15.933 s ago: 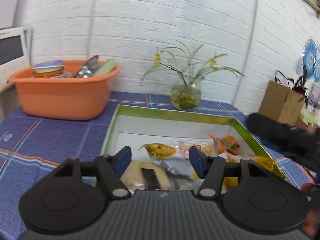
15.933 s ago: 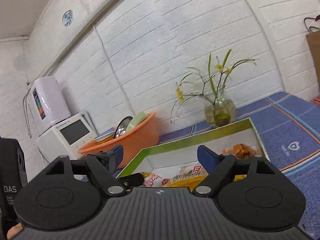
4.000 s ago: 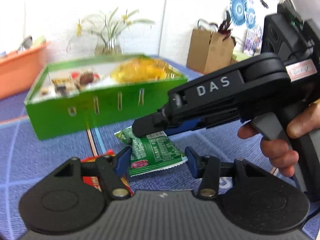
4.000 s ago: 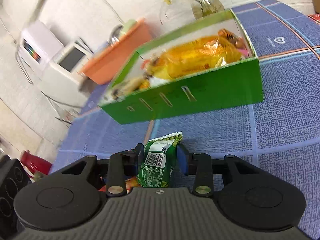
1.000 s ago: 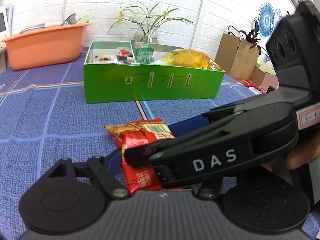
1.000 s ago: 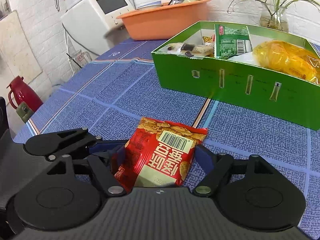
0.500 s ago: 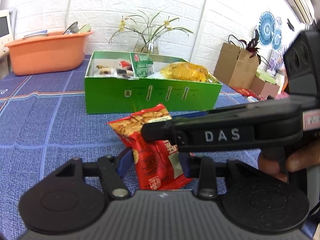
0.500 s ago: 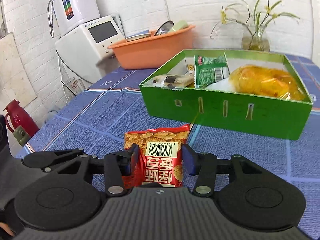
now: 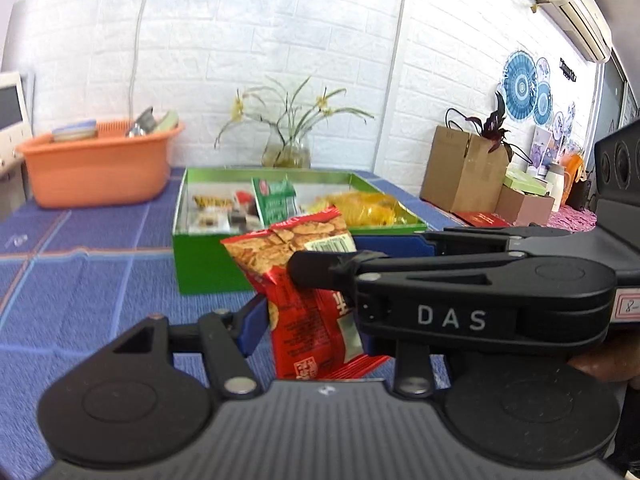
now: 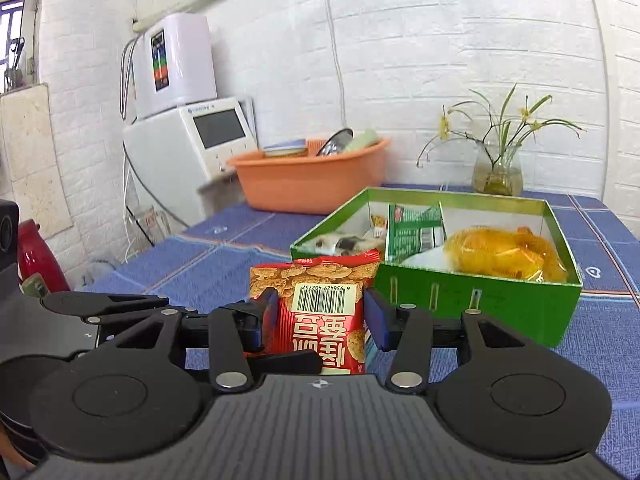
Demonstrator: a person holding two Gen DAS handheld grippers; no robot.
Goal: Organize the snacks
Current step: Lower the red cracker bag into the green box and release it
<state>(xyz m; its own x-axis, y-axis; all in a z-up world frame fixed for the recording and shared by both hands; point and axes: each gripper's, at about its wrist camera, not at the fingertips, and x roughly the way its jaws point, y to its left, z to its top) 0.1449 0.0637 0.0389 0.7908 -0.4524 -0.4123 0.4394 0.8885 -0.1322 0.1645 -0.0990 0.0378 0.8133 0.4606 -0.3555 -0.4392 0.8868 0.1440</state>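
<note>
Red foil biscuit snack packet (image 10: pixel 320 312) upright, long axis vertical, lifted clear of blue tiled desk (image 10: pixel 224 256), barcode facing right wrist camera. Clamped between right gripper (image 10: pixel 320 320) fingers (image 10: pixel 374 322), pinched across its width at mid-height. Left gripper (image 9: pixel 308 320) right alongside, packet also sitting between its fingers (image 9: pixel 250 326); clenched or merely around it: cannot tell, right gripper's arm crossing in front. Right hand clearly the one carrying.

Open green cardboard box (image 10: pixel 480 300) at 1 o'clock from packet in right wrist view, beyond the fingers, near wall just past packet's top edge. Inside box: green snack packet (image 10: pixel 416 232) standing, yellow crinkly bag (image 10: pixel 504 254) to the right, small dark-wrapped items (image 10: pixel 340 244) at the left end. Probable free slot around green packet; next move likely forward and up over near wall, packet kept vertical.

Orange plastic basin (image 10: pixel 308 178) at 11 o'clock, glass vase with yellow flowers (image 10: pixel 498 174) at 1 o'clock behind box.
</note>
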